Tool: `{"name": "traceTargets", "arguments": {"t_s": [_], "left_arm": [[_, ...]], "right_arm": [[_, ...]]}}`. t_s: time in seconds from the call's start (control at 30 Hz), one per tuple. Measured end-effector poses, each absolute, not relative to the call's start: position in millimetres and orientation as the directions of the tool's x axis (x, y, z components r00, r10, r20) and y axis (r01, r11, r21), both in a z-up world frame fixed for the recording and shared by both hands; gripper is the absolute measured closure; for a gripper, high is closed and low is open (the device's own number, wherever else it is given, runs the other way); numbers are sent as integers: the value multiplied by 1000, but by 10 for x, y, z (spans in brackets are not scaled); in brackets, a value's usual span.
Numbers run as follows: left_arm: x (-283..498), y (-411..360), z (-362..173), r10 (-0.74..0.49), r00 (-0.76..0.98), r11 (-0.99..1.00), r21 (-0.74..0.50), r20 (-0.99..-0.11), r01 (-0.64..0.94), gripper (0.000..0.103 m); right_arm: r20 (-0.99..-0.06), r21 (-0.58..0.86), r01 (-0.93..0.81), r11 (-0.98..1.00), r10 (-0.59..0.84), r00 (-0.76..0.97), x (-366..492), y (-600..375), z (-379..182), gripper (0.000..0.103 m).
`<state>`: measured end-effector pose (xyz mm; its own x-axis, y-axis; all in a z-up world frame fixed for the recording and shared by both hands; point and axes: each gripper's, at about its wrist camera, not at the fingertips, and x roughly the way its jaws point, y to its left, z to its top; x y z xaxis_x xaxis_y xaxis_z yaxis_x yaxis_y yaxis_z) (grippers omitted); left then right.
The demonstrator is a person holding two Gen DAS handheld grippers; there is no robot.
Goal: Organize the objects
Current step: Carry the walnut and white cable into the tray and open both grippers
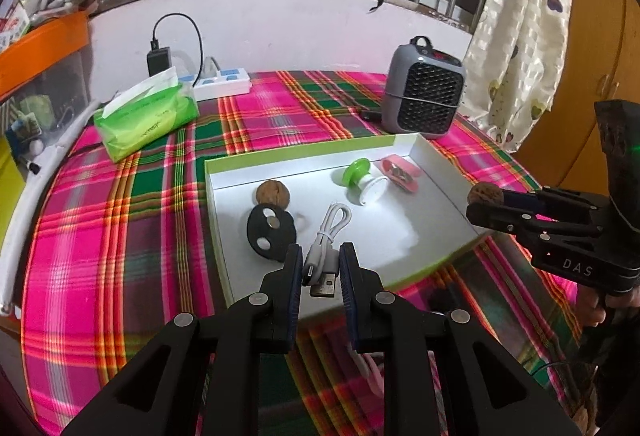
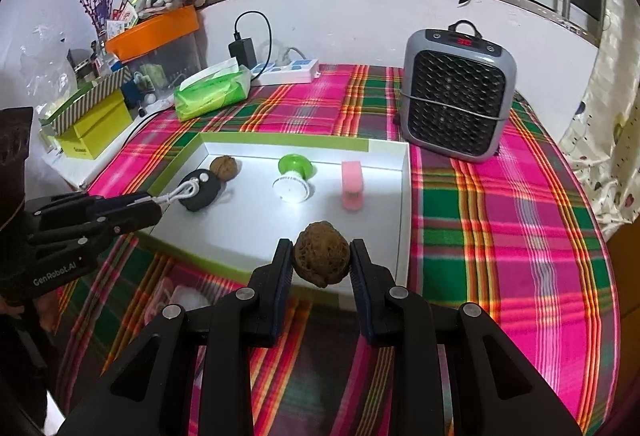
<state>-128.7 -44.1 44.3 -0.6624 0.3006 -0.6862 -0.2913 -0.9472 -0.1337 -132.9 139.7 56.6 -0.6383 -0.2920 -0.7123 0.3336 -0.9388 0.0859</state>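
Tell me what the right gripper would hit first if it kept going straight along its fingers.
Probably the bare white floor of the tray, short of the green-capped item. The right gripper, shut on a walnut, points down over the tray's near edge. Depth is uncertain.

A tablecloth (image 2: 500, 220) in bright pink, green, orange and yellow plaid. On it, a shallow white cardboard tray (image 2: 404, 204) edged in lime green. Inside: a brown wrinkled walnut (image 2: 225, 167), a black oval holder (image 2: 200, 190) with silver discs, a green-and-white spool (image 2: 294, 176), a pink clip (image 2: 352, 186). A grey heater (image 2: 458, 92) with black grille.
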Motion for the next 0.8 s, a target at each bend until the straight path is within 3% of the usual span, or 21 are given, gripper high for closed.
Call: {"name": "traceTargets", "arguments": {"t_s": [0.8], "left_arm": [[-1778,-223,198,282,-601,-945,-107,-748,-310,86]], "right_arm": [[-778,87,344,-935,-280,-563,-1846,1327,263,73]]}}
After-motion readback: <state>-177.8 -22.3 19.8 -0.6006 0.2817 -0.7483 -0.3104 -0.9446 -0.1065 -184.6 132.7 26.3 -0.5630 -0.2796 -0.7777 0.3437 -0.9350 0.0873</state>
